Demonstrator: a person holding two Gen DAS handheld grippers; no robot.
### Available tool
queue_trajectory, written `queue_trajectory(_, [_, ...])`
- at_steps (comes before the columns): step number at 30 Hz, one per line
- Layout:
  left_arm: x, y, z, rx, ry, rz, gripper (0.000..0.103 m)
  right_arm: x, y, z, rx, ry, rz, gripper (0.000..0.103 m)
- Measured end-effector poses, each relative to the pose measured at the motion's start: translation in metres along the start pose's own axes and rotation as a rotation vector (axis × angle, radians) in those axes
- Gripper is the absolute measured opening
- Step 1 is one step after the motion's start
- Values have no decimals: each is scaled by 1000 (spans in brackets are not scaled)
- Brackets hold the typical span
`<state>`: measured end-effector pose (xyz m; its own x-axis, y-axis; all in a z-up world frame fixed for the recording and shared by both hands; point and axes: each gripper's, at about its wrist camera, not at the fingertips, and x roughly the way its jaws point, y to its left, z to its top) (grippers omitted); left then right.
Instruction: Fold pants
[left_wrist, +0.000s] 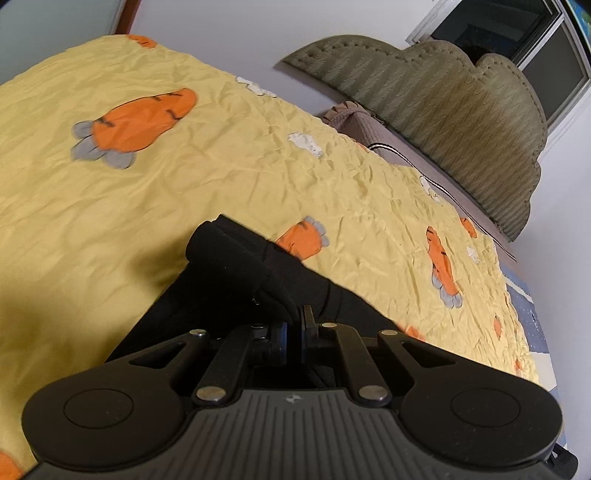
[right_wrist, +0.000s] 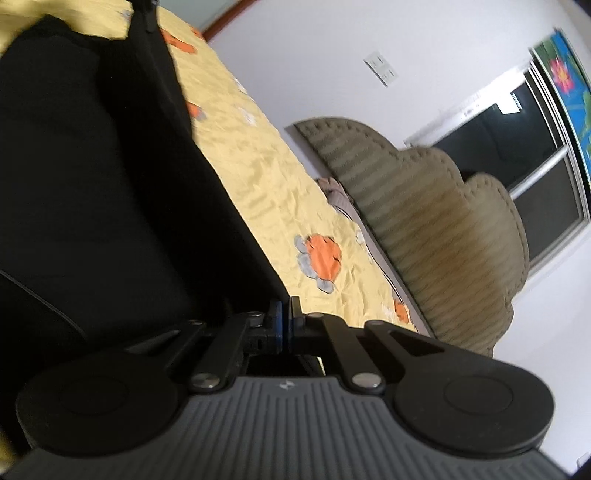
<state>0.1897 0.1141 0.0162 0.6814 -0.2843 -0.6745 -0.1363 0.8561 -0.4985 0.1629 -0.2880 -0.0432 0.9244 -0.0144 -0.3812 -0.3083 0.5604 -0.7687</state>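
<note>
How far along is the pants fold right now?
Done: both tools have hold of the cloth. The left tool is shut on the black pants, the right tool on an edge of them. In hand: cloth lifted over the yellow bedspread. Left: laying the fold flat; no finished fold shows yet.

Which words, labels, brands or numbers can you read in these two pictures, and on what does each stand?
No text can be read.
Small embossed logo on the left tongs' grey plate: a mark, no letters.
Same logo on the right tongs' plate: no letters.
White strip on the window frame: print too blurred to read.
Wall switch: no writing visible.
</note>
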Motion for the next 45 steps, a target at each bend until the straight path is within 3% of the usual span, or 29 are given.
queue_trajectory(8, [-30, 31, -41, -21, 19, 13, 6, -68, 43, -2, -37, -5, 71, 2])
queue_trajectory(20, [-35, 47, -78, -1, 15, 50, 6, -91, 80, -12, -28, 57, 142, 2])
queue_trajectory(39, [-19, 55, -80, 11, 35, 95, 8, -121, 102, -15, -38, 79, 188, 3])
queue_trajectory(45, [-42, 48, -79, 71, 38, 119, 14, -117, 104, -19, -15, 88, 204, 7])
